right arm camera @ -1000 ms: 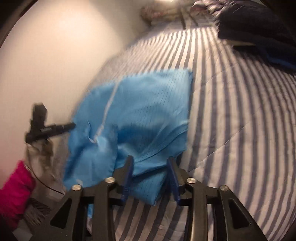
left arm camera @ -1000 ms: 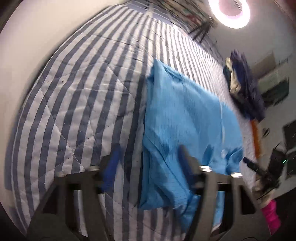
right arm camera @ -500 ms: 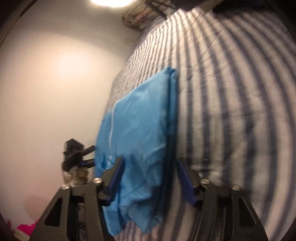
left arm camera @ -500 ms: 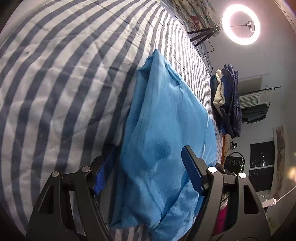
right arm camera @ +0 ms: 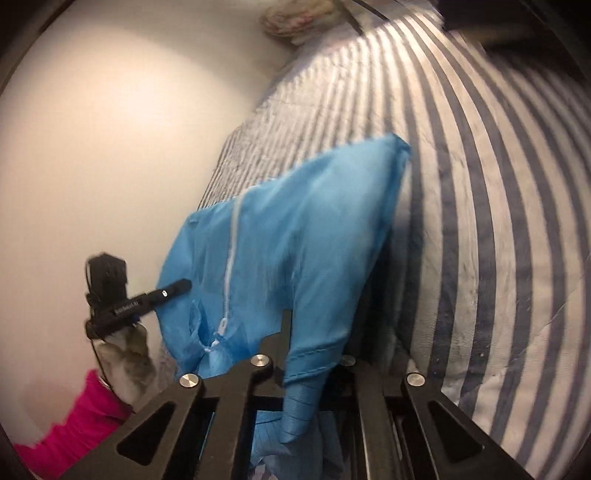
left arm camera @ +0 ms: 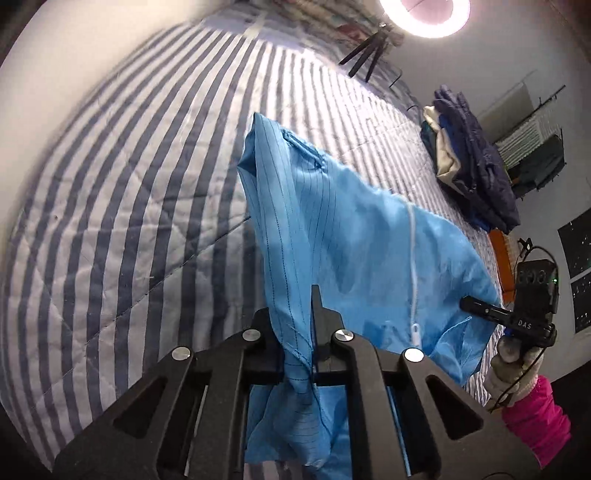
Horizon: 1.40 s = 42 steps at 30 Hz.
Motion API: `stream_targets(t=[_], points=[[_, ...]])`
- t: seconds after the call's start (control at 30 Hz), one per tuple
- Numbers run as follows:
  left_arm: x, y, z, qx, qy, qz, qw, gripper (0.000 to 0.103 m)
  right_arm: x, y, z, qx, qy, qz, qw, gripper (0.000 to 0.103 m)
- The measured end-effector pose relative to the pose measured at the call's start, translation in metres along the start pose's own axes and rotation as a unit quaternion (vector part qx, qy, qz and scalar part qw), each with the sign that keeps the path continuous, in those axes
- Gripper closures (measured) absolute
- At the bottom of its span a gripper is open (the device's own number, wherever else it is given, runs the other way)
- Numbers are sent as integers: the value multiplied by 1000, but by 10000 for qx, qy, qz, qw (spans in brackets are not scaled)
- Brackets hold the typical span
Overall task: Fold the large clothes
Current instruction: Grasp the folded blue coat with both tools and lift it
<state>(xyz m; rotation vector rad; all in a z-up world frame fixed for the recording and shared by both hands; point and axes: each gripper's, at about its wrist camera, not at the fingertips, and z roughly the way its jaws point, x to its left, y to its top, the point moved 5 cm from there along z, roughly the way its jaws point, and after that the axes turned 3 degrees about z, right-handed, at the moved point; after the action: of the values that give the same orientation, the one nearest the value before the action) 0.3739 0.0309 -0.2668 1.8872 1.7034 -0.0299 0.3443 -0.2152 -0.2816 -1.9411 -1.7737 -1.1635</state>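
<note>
A: What's the cloth like?

B: The blue garment (left arm camera: pixel 354 236) is thin and smooth, with fine dark pinstripes and a white zipper (left arm camera: pixel 413 273) running down it. It hangs in soft folds, lifted off the bed (left arm camera: pixel 110 206) near both tools, while its far corner looks to rest on the quilt ahead of them.

A: And the left tool (left arm camera: pixel 312 332)?

B: Clamped on a gathered edge of the garment; the fabric passes between its black fingers (left arm camera: pixel 316 310) and drapes down below them. It points forward over the bed, tilted slightly down.

A: The right tool (right arm camera: pixel 314 354)?

B: Also closed on the garment, a hemmed fold bunched between its fingers, cloth trailing beneath. Seen from the left tool, it sits off to the right, held by a gloved hand (left arm camera: pixel 513 369) in a pink sleeve (left arm camera: pixel 535 417).

A: What surrounds them?

B: A quilted cover in navy and white stripes, puckered along stitched lines. Ahead and right of the left tool lies a pile of dark folded clothes (left arm camera: pixel 469 162); farther off glows a ring light (left arm camera: pixel 424 14) on a tripod. A pale wall (right arm camera: pixel 110 147) stands left of the right tool.
</note>
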Motion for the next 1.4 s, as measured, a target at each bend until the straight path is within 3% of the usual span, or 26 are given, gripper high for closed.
stream_targets(t=[0.2, 0.37, 0.53, 0.87, 1.1, 1.4], points=[[-32, 6, -18, -181, -59, 301, 9994, 98, 31, 9, -14, -93, -348, -631, 9974, 101], [-61, 12, -24, -268, -193, 472, 9983, 98, 32, 24, -32, -231, -478, -724, 9960, 101], [-96, 25, -28, -385, -382, 716, 9960, 98, 29, 28, -77, -470, -674, -937, 9922, 101], [-197, 86, -24, -748, -885, 1387, 9835, 98, 11, 71, -182, -1242, -1205, -1179, 9778, 101], [-266, 140, -5, -1017, -1102, 1707, 9738, 98, -5, 119, -234, -1680, -1647, -1293, 9633, 101], [-340, 210, 38, -1291, -1268, 1918, 9646, 98, -46, 197, -286, -2105, -2498, -1383, 9350, 101]])
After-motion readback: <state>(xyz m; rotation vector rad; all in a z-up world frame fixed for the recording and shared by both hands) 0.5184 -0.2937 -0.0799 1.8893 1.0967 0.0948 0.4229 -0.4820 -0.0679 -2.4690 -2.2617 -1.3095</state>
